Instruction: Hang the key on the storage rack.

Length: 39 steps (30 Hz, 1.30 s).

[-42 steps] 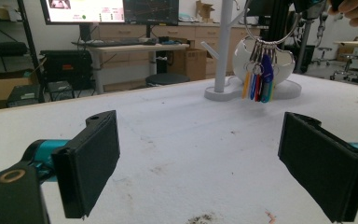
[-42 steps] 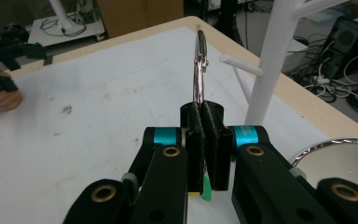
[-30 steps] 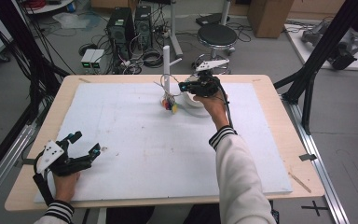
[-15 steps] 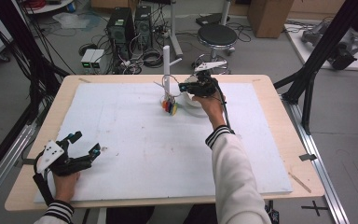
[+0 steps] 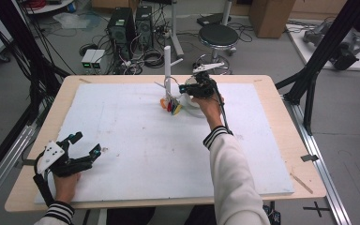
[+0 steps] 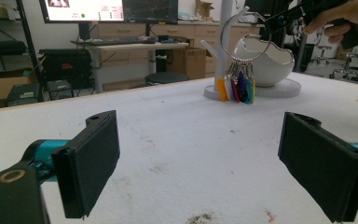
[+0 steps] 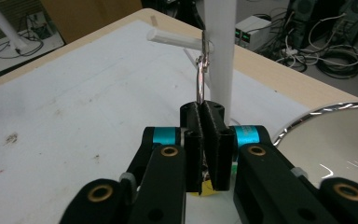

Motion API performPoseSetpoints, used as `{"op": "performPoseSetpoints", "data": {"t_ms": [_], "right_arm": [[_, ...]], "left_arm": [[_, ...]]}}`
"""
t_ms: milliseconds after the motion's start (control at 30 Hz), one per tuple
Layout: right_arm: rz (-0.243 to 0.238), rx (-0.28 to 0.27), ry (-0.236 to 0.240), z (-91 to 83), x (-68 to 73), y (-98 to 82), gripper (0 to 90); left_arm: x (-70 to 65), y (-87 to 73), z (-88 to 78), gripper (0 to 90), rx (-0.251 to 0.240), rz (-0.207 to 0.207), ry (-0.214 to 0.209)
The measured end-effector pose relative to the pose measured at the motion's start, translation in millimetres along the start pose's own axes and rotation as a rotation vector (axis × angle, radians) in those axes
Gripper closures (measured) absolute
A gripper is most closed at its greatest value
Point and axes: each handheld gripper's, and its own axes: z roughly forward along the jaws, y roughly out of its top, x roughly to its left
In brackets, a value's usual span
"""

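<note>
Steel ring [image 7: 199, 79] of the keys [image 5: 172, 106] is being pinched in my right gripper [image 7: 207, 122] against the stand's peg [image 7: 175, 38], so hooking looks nearly done and only release remains, while my left gripper [image 6: 200, 154] is resting spread near the table [image 5: 281, 140] edge.

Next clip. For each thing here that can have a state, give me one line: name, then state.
Left gripper: open, jaws wide apart, resting low near the table's near left corner.
Right gripper: shut on the key ring.
Key ring: pinched at one side, hooked over a peg of the stand.
Colored tags: dangling from the ring, bunched.
White stand: upright.
White bowl: upright beside the stand; contents not visible.
</note>
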Motion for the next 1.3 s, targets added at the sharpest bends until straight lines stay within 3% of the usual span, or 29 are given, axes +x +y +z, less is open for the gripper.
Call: {"op": "performPoseSetpoints", "data": {"t_ms": [233, 500, 667, 800, 833, 900, 967, 1067, 1300], "right_arm": [[-0.031, 0.014, -0.026, -1.8, 3.1, 1.1, 77.5], [-0.071, -0.011, -0.007, -15.2, 11.5, 4.7, 67.2], [-0.109, -0.008, -0.013, -26.6, 16.2, -1.0, 41.6], [-0.157, 0.031, -0.112, -32.7, 20.9, -8.5, 10.3], [-0.155, 0.047, -0.118, -34.7, 21.6, -10.1, 9.6], [-0.151, 0.027, -0.105, -40.8, 22.3, -14.1, 9.5], [-0.155, -0.002, -0.098, -46.6, 23.2, -18.2, 1.2], [-0.145, -0.028, -0.073, -59.2, 23.6, -26.7, 0.8], [-0.147, -0.088, -0.075, -93.0, 23.4, -52.2, 0.8]], "left_arm": [[0.2, 0.0, 0.0, 13.0, -0.001, 0.002, 0.000], [-0.1, -0.1, -0.5, 13.0, -0.002, 0.005, 0.001], [-0.5, -0.5, -0.9, 13.0, -0.015, 0.000, 0.002], [-0.5, -0.4, -0.8, 13.1, -0.015, 0.000, 0.002], [-0.5, -0.5, -0.8, 13.0, -0.016, 0.000, 0.002], [-0.5, -0.4, -0.8, 13.0, -0.015, 0.003, 0.002], [-0.5, -0.4, -1.0, 13.0, -0.012, 0.005, 0.001], [-0.6, -0.4, -1.0, 13.0, -0.012, 0.006, 0.001], [-0.7, -0.4, -1.1, 13.0, -0.010, 0.007, 0.002]]}}
